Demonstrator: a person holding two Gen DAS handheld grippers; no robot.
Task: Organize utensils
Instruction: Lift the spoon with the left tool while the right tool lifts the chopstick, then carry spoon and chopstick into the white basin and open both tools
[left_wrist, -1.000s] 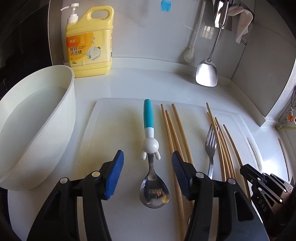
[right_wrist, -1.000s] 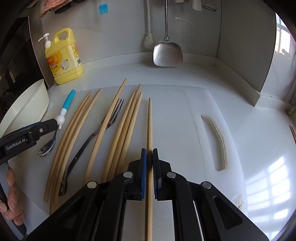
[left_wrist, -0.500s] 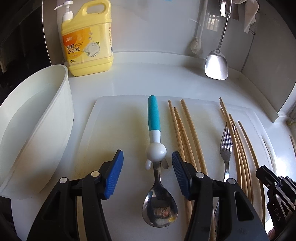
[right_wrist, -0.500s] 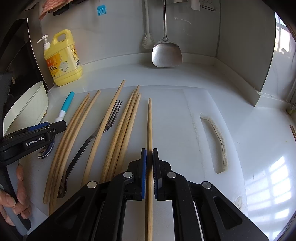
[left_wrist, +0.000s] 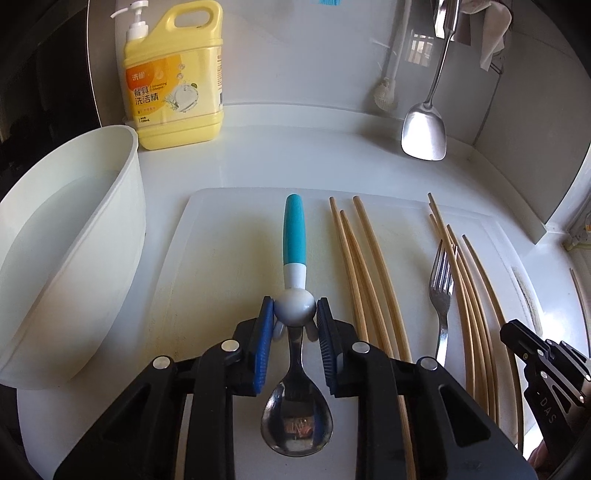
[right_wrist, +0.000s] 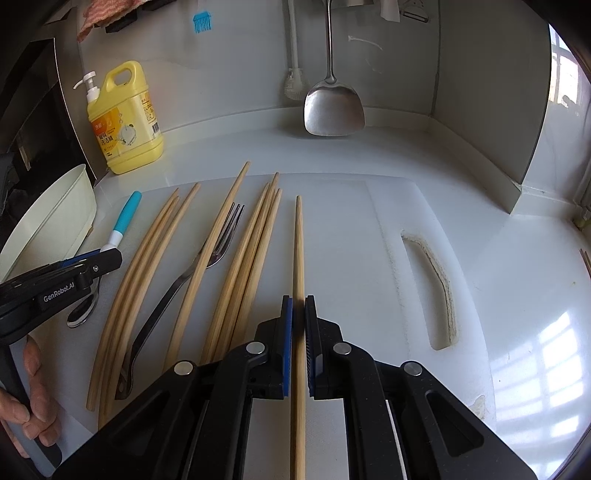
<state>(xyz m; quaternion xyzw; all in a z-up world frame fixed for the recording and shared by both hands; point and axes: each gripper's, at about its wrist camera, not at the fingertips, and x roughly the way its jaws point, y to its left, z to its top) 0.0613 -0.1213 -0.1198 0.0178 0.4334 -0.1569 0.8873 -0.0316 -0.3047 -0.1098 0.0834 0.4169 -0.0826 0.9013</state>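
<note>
A steel spoon with a white ball figure and teal handle (left_wrist: 294, 236) lies on the white cutting board (left_wrist: 221, 251). My left gripper (left_wrist: 295, 314) is shut on the spoon at its white ball. Its bowl lies under the gripper. Several wooden chopsticks (left_wrist: 364, 266) and a steel fork (left_wrist: 441, 288) lie to the right. My right gripper (right_wrist: 298, 306) is shut on a single chopstick (right_wrist: 298, 240) at the right of the row. The spoon also shows in the right wrist view (right_wrist: 125, 218), as does the fork (right_wrist: 221, 243).
A white tub (left_wrist: 66, 258) stands left of the board. A yellow detergent bottle (left_wrist: 173, 74) stands at the back left. A steel spatula (left_wrist: 424, 129) and a brush (left_wrist: 386, 96) hang on the back wall. The board's handle slot (right_wrist: 432, 288) is at the right.
My left gripper has moved forward over the spoon and closed on its white ball; it was open before. The right gripper stays shut on the chopstick.
</note>
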